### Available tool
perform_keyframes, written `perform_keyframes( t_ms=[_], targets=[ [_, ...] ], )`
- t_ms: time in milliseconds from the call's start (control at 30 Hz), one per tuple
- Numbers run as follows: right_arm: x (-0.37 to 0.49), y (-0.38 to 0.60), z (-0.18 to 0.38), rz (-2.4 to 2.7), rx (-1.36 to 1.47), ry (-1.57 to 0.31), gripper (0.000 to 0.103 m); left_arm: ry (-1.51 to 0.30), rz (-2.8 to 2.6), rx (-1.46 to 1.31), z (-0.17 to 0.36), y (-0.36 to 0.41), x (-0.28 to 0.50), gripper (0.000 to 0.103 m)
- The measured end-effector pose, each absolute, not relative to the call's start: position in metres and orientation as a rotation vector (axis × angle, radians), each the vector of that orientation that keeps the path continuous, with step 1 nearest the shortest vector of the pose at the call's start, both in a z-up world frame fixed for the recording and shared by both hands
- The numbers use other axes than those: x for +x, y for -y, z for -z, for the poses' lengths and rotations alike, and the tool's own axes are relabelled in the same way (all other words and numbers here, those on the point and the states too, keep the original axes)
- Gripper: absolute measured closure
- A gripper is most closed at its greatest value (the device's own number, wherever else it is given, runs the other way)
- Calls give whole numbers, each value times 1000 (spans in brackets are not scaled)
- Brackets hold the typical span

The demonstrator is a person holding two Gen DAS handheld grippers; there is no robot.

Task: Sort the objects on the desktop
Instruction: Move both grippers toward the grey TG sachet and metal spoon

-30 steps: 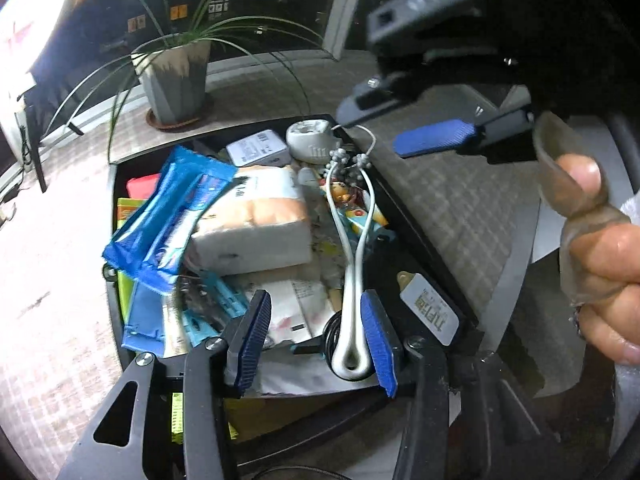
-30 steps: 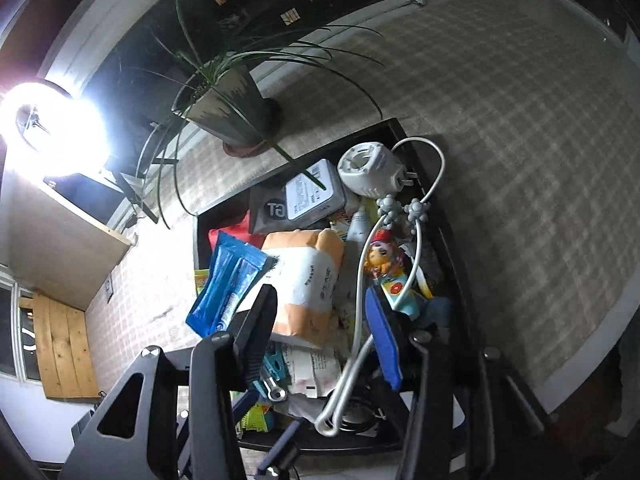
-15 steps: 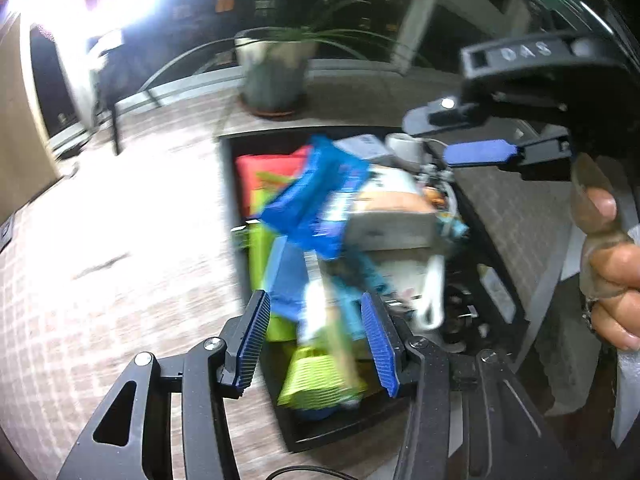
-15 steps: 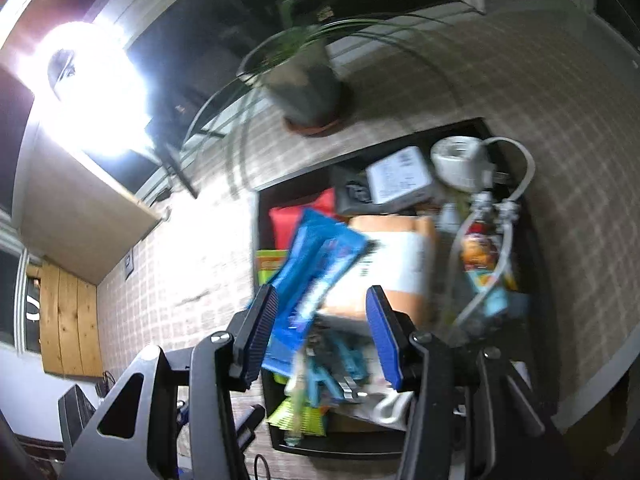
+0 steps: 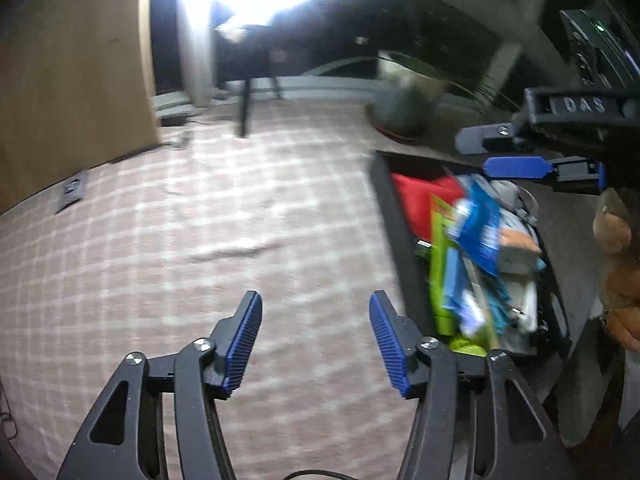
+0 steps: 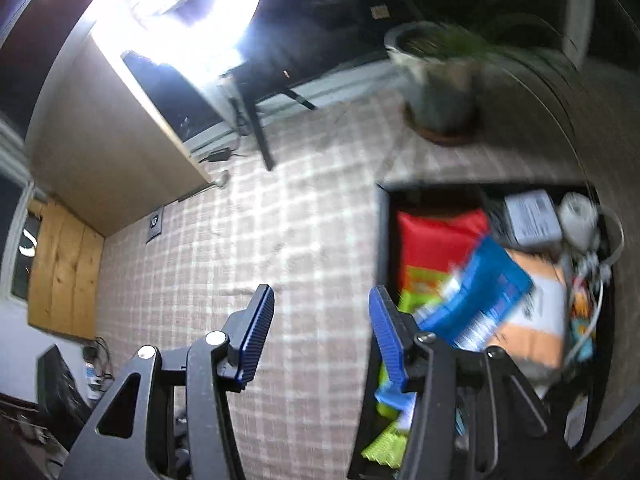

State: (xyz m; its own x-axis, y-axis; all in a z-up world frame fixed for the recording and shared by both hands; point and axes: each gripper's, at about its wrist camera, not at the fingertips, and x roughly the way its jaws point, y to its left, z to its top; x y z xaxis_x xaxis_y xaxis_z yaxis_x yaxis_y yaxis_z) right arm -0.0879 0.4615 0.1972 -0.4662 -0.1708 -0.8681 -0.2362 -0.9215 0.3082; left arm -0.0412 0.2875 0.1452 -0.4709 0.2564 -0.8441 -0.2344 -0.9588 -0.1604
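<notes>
Both claws spread, empty, jaws just widened: left claw [image 5: 314, 340], right claw [image 6: 320, 334] over checked tabletop [image 5: 200, 240]. Blue foil packet [image 6: 478, 300] atop heap in black tray [image 6: 382, 240]: light, crinkly, slippery; pinch free edge.

Tray [image 6: 383, 240] contents motion-blurred, small items unidentifiable; blue packet [image 6: 480, 292] print unreadable; plant pot [image 5: 404, 108] smeared; tray's lower corner behind gripper frame.
</notes>
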Motion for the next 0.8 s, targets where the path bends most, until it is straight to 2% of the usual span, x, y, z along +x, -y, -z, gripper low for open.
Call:
perform_keyframes(
  t_ms=[133,267,600,800],
  targets=[
    [-124,-420,-208,-2667,-1573,-385,45,75,-2545,-1445,-147,-236,-67,41],
    [-169,-378,-210,-2765,-1547,-113,44,130,-2613,-1496,-141,-179,-105,40],
    [-304,-300,-147,-2814,-1819,106,44,335,-2711,-1703,-99,-50,-204,40],
    [-366,-262,-109,-2835,-1826,366,44,362,-2714,-1794,-73,-7,-251,39]
  ],
)
